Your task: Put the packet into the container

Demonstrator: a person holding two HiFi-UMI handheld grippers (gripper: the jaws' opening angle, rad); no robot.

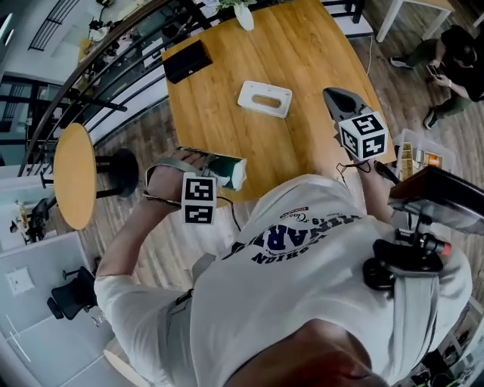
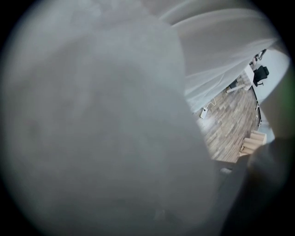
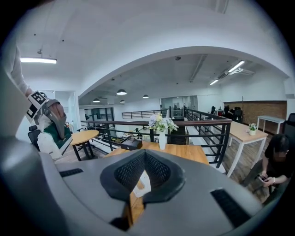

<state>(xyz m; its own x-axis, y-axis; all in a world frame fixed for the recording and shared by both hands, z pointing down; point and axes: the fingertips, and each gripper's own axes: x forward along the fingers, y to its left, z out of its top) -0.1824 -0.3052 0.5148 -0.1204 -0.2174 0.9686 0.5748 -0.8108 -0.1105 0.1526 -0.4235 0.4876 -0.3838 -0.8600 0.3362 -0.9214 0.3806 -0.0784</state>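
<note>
In the head view my left gripper point(image 1: 198, 165) hangs off the near left corner of the wooden table point(image 1: 302, 53), shut on a green and white packet point(image 1: 227, 170). The right gripper view shows that same left gripper point(image 3: 51, 120) raised at far left with the packet point(image 3: 55, 134) in it. A blurred pale surface fills most of the left gripper view. A white container point(image 1: 265, 98) with an oval slot lies mid-table. My right gripper point(image 1: 331, 94) hovers over the table's right side, shut and empty; its pads point(image 3: 159, 173) meet, with the container point(image 3: 142, 183) showing below them.
A black box point(image 1: 187, 60) lies at the table's far left corner and a white vase point(image 1: 243, 15) with flowers at the far edge. A round side table point(image 1: 74, 174) and a black railing point(image 1: 113, 68) stand left. A seated person point(image 1: 454, 53) is at far right.
</note>
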